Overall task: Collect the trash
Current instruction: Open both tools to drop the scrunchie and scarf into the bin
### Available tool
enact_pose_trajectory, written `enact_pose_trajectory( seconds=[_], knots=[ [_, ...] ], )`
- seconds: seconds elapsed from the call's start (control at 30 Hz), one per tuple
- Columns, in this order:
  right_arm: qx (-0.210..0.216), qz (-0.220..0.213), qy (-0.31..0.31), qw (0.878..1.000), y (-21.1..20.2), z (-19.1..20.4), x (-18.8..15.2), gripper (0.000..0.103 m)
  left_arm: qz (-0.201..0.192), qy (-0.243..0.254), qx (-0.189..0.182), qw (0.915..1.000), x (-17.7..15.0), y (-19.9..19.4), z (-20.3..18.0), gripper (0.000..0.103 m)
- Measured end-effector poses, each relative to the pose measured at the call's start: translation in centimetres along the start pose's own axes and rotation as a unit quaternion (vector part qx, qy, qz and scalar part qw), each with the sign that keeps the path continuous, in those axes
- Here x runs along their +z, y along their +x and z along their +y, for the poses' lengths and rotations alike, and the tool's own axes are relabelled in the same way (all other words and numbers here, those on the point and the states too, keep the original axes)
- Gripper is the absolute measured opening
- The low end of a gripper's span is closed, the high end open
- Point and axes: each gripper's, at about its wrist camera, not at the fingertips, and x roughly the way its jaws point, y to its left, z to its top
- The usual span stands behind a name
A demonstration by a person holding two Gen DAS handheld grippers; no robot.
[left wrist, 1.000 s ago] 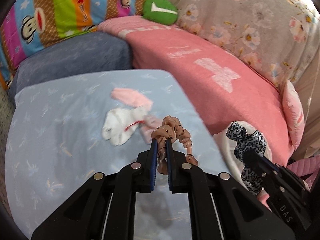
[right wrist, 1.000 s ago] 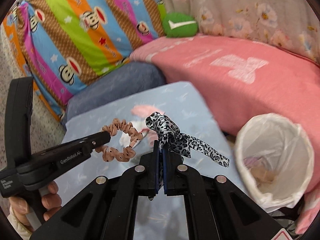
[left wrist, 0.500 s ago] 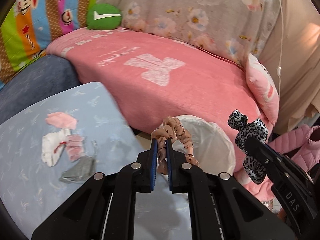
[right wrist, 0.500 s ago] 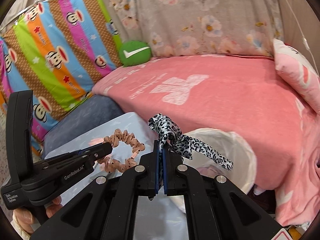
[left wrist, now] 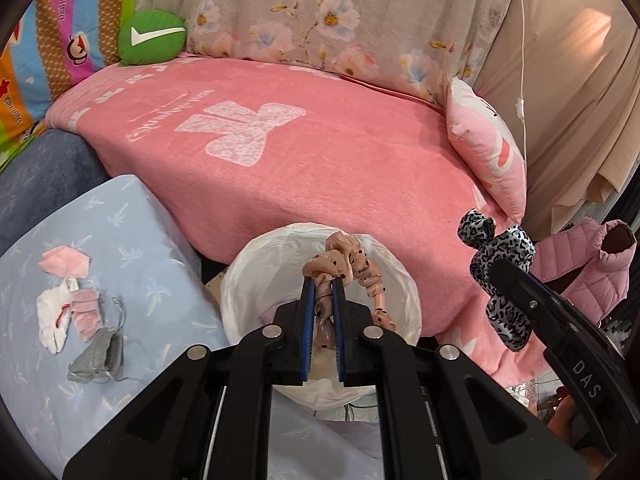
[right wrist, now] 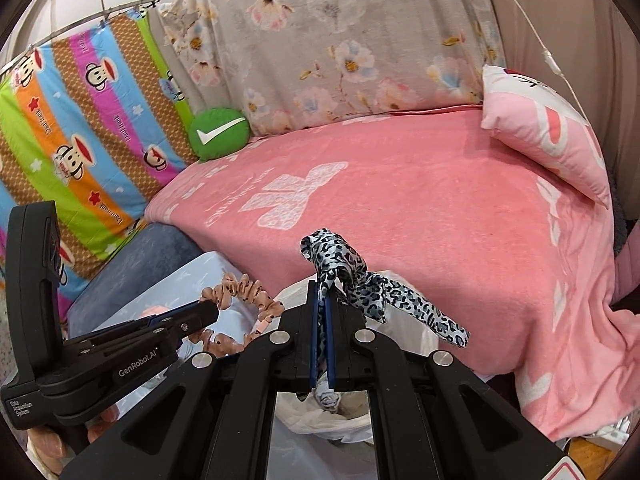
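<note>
Two grippers, both loaded. Your left gripper (left wrist: pixel 323 280) pinched the peach dotted scrunchie (left wrist: pixel 348 258) between pressed-together jaws; its loop stuck out past the fingertips and curled to their right. Directly beyond and below those jaws sat the white-lined trash bin (left wrist: pixel 404 300), mouth open. Your right gripper (right wrist: pixel 323 294) clamped the leopard-print scrunchie (right wrist: pixel 340 260), its tail trailing to the right of the jaws, the bin's rim partly hidden beneath them. Left of your left jaws, small cloth scraps (left wrist: pixel 68 312) lay on the blue cushion (left wrist: pixel 132 240).
</note>
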Motion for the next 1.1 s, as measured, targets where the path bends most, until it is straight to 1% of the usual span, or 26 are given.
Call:
enact_pose_trajectory(
  seconds=[0.17, 0.33, 0.47, 0.5, 0.53, 0.57, 0.6, 0.63, 0.67, 0.77, 1.0, 1.1],
  knots=[
    [-0.009, 0.001, 0.011, 1.0, 0.4, -1.5, 0.1, 0.003, 0.006, 0.003, -0.008, 0.9999, 0.1, 0.8, -0.6, 0.009],
    [-0.011, 0.004, 0.015, 1.0, 0.8, -2.4, 0.0, 0.003, 0.014, 0.007, -0.008, 0.9998, 0.3, 1.8, -1.2, 0.009],
    [-0.007, 0.006, 0.015, 1.0, 1.2, -2.5, 0.2, 0.003, 0.02, -0.004, -0.015, 0.9997, 0.5, 2.4, -1.2, 0.013],
    [-0.006, 0.006, 0.014, 1.0, 1.3, -2.5, 0.2, 0.003, 0.023, -0.006, -0.018, 0.9996, 0.5, 2.6, -1.2, 0.016],
    [-0.005, 0.007, 0.014, 1.0, 1.5, -2.4, 0.2, 0.003, 0.025, -0.01, -0.016, 0.9995, 0.5, 2.8, -1.2, 0.021],
    [-0.004, 0.007, 0.014, 1.0, 1.6, -2.4, 0.3, 0.003, 0.025, -0.015, -0.013, 0.9995, 0.6, 2.9, -1.2, 0.038],
    [-0.004, 0.007, 0.015, 1.0, 1.6, -2.3, 0.3, 0.003, 0.02, -0.02, -0.005, 0.9996, 0.7, 2.9, -1.1, 0.057],
    [-0.002, 0.006, 0.015, 1.0, 1.7, -2.3, 0.4, 0.003, 0.012, -0.025, 0.006, 0.9996, 0.7, 2.8, -1.0, 0.063],
    [-0.001, 0.006, 0.015, 1.0, 1.7, -2.2, 0.4, 0.003, 0.003, -0.026, 0.015, 0.9996, 0.8, 2.6, -1.0, 0.066],
    [0.002, 0.009, 0.013, 1.0, 2.1, -2.0, 0.4, 0.004, 0.004, -0.02, 0.024, 0.9995, 0.8, 2.5, -0.7, 0.066],
    [0.01, 0.012, 0.002, 1.0, 2.9, -0.6, 0.9, 0.004, 0.002, -0.025, 0.039, 0.9989, 0.6, 2.2, 0.3, 0.066],
    [0.011, 0.009, 0.0, 1.0, 3.3, 0.0, 1.0, 0.009, 0.0, -0.026, 0.044, 0.9987, 0.5, 2.0, 0.7, 0.066]
  ],
)
